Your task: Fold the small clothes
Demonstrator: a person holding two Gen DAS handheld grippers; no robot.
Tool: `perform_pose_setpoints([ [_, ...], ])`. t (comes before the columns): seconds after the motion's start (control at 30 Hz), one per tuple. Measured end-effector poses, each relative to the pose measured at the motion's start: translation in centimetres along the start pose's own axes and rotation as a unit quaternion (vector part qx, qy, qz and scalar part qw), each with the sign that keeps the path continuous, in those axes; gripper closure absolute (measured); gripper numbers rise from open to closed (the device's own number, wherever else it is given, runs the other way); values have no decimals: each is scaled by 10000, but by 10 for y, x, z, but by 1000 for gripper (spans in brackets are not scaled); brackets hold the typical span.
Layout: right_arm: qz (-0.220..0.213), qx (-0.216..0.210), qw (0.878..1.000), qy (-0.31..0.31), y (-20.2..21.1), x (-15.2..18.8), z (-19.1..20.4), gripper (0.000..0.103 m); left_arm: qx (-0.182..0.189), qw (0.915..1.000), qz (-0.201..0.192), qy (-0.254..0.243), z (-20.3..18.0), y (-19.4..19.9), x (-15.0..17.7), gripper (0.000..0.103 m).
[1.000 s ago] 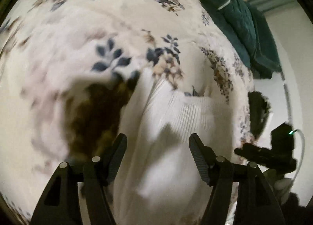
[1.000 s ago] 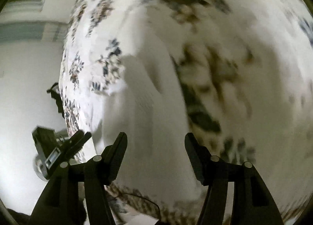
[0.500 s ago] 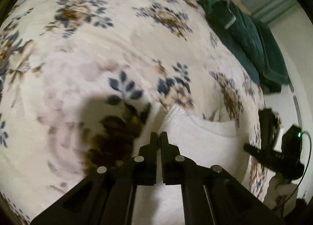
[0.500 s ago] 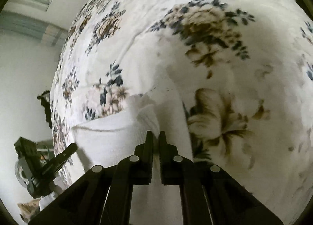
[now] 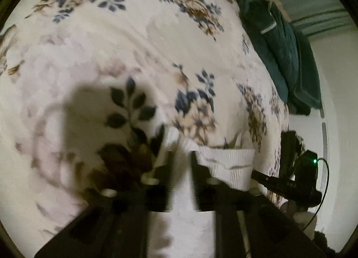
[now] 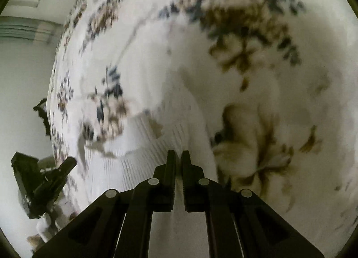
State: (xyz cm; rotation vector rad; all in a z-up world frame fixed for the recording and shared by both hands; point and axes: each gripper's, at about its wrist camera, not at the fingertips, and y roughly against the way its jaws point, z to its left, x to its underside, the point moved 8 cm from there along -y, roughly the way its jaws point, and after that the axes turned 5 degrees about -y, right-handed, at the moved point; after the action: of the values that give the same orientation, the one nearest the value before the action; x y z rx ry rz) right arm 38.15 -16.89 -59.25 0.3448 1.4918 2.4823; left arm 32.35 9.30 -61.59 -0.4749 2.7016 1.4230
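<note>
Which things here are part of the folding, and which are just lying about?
Part of the job:
white ribbed garment
left gripper, pinching its edge
right gripper, pinching it too

Just lying about:
floral bedspread underneath
dark green cloth at the bed's far edge

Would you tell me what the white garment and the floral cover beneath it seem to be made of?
White garment: apparently a matte ribbed knit, with fine parallel ridges. Floral cover: looks like soft plush or fleece, fuzzy and printed, though motion blur leaves it uncertain.

White ribbed garment [image 5: 226, 166] lies rumpled on bedspread [image 5: 111, 45].
</note>
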Motion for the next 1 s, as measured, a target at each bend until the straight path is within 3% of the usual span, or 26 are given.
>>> perform_pose_setpoints([
  [0.03, -8, -79, 10000, 4, 2, 2, 0, 79, 1, 9999, 24, -114, -5, -4, 5, 47],
  [0.07, -51, -138, 9999, -17, 4, 5, 0, 68, -56, 9997, 67, -211, -8, -9, 8, 44],
  [0.1, -84, -223, 9997, -63, 6, 6, -1, 50, -66, 9995, 126, -275, -10, -13, 10, 44],
  [0.13, -78, -290, 9995, -114, 5, 7, -2, 47, -57, 9989, 256, -386, -14, -22, 14, 45],
  [0.17, -22, -310, 9994, -132, 2, 9, -3, 47, -126, 9984, 285, -471, -16, -27, 16, 47],
  [0.23, 117, -267, 9995, -95, -5, 11, -3, 52, -416, 9962, 212, -737, -18, -33, 19, 98],
  [0.27, 8, -290, 9996, -53, -4, 11, -2, 66, -435, 9961, 173, -749, -19, -32, 18, 98],
  [0.3, -60, -303, 9995, -33, -1, 11, 1, 97, -429, 9962, 67, -751, -20, -29, 16, 99],
  [0.43, -529, -291, 9981, 156, 27, 6, 16, 98, -442, 9959, -536, -580, -18, 10, 5, 99],
  [0.5, -687, -317, 9970, 164, 38, -1, 21, 98, -451, 9962, -612, -425, -8, 18, -1, 99],
  [0.63, -714, -75, 9973, 149, 27, -24, 19, 98, -472, 9982, -375, 7, 22, -5, -9, 99],
  [0.77, -355, 290, 9989, 61, -10, -34, 0, 98, -273, 9991, -70, 332, 42, -34, -4, 99],
  [0.83, -178, 224, 9996, -52, -20, -31, -7, 98, -3, 9994, 27, 354, 37, -33, 2, 94],
  [0.87, 30, -40, 9998, -193, -22, -26, -10, 97, 125, 9990, 54, 427, 35, -28, 5, 94],
  [0.9, 172, -291, 9990, -303, -21, -20, -11, 95, 251, 9984, 62, 494, 33, -23, 7, 94],
  [0.97, 338, -607, 9966, -447, -12, -7, -16, 82, 477, 9972, 18, 578, 28, -3, 17, 82],
  [1.0, 360, -812, 9947, -515, -4, 2, -21, 60, 472, 9976, -15, 513, 28, 11, 29, 72],
])
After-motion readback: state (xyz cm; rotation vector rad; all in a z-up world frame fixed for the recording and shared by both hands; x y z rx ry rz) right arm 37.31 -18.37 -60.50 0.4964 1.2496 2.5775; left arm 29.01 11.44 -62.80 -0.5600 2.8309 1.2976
